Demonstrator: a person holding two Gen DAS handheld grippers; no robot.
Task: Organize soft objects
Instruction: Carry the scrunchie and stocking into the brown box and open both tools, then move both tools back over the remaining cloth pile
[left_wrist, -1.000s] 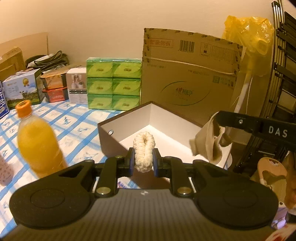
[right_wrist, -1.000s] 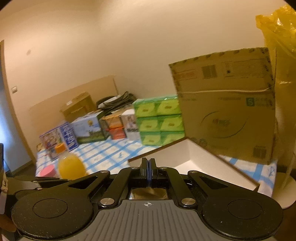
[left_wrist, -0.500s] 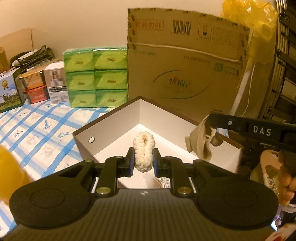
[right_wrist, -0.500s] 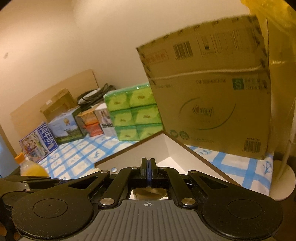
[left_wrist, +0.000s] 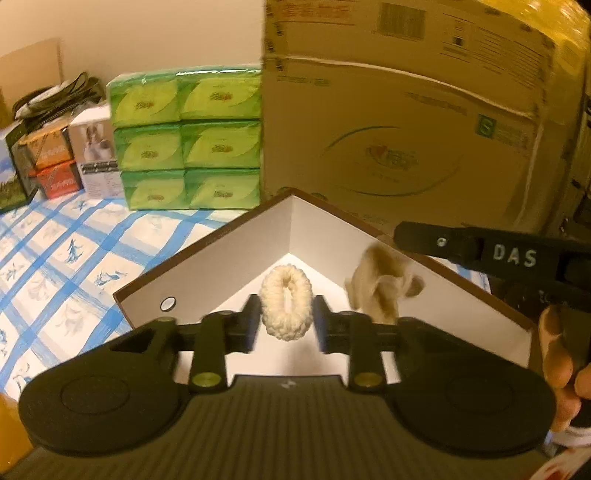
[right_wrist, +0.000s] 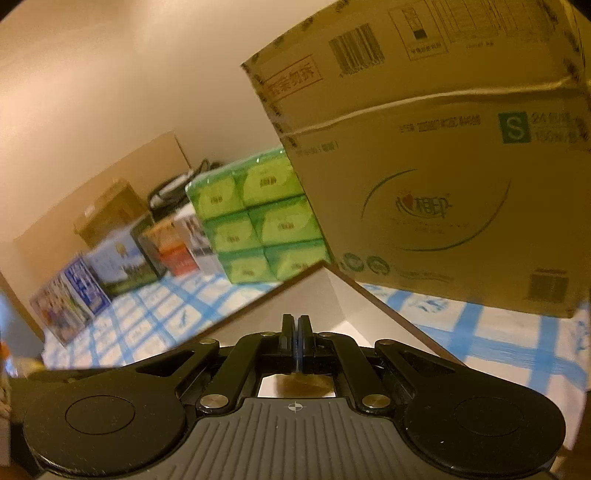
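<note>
In the left wrist view my left gripper (left_wrist: 286, 314) has its fingers spread, and a fluffy cream scrunchie (left_wrist: 286, 308) sits loosely between them over the white inside of a brown-rimmed box (left_wrist: 207, 258). The right gripper (left_wrist: 402, 240) reaches in from the right and holds a beige cloth (left_wrist: 376, 291) that hangs over the box. In the right wrist view my right gripper (right_wrist: 296, 334) has its fingers pressed together above the box corner (right_wrist: 325, 291); the cloth below them is mostly hidden.
A large cardboard carton (left_wrist: 399, 122) stands right behind the box. Green tissue packs (left_wrist: 184, 140) and small boxes (left_wrist: 55, 158) stand at the back left on a blue checked tablecloth (left_wrist: 74, 251). A yellow bag (left_wrist: 569, 33) is at the top right.
Both grippers have moved forward over the box. The left fingers have spread apart and the scrunchie has widened between them. The orange juice bottle has left the left view.
</note>
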